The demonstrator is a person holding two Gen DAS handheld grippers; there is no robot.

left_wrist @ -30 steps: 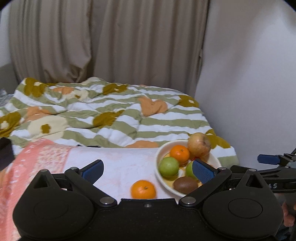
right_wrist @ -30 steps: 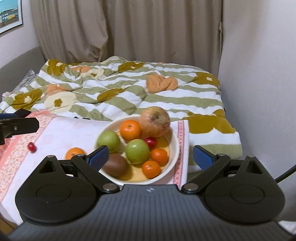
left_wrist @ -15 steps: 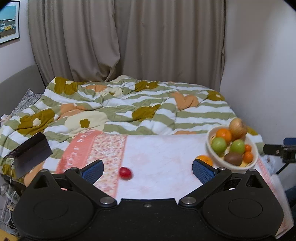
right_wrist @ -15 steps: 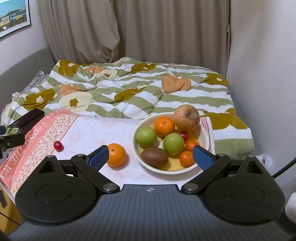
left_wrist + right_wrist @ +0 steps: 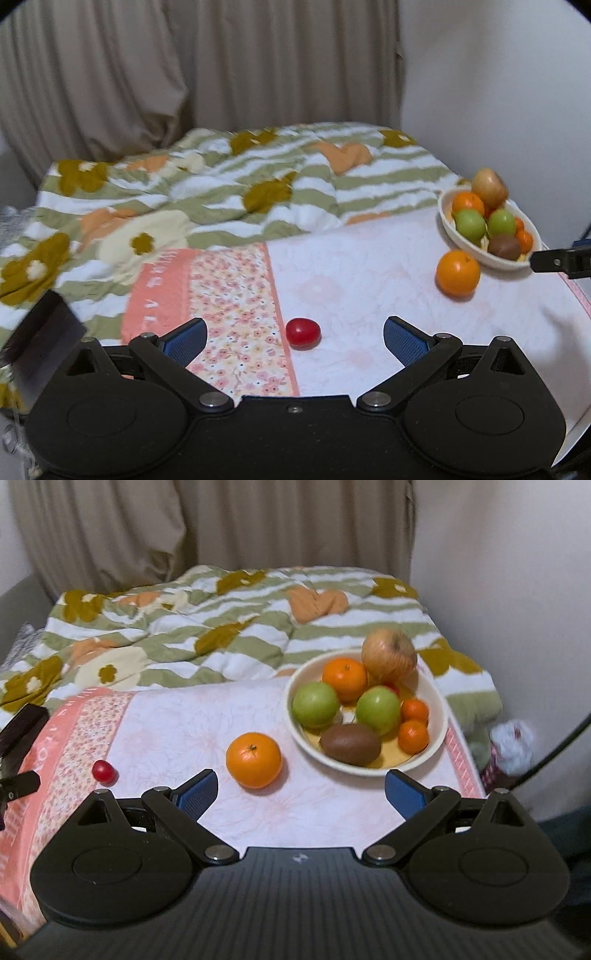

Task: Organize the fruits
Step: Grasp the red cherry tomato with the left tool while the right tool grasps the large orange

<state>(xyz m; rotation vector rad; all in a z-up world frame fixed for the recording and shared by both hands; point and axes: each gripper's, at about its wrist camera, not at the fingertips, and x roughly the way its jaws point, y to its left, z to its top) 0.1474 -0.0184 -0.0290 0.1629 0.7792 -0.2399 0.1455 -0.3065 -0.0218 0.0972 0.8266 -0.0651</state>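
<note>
A small red cherry tomato (image 5: pixel 303 332) lies on the tablecloth just ahead of my open, empty left gripper (image 5: pixel 294 338), between its blue pads. It also shows in the right wrist view (image 5: pixel 103 771) at the left. A loose orange (image 5: pixel 253 759) lies left of a cream bowl (image 5: pixel 291 716) that holds green apples, oranges, a kiwi and a pale apple. In the left wrist view the orange (image 5: pixel 457 273) and bowl (image 5: pixel 465 242) are at the far right. My right gripper (image 5: pixel 301 794) is open and empty, short of the orange and bowl.
The pink and white tablecloth (image 5: pixel 369 280) covers a table in front of a bed with a green striped flowered quilt (image 5: pixel 221 192). Curtains and a white wall stand behind. A dark flat object (image 5: pixel 40 332) is at the table's left edge.
My left gripper has closed in on the cherry tomato, which now sits between the pads. My right gripper has moved nearer the table, so the orange and bowl look larger.
</note>
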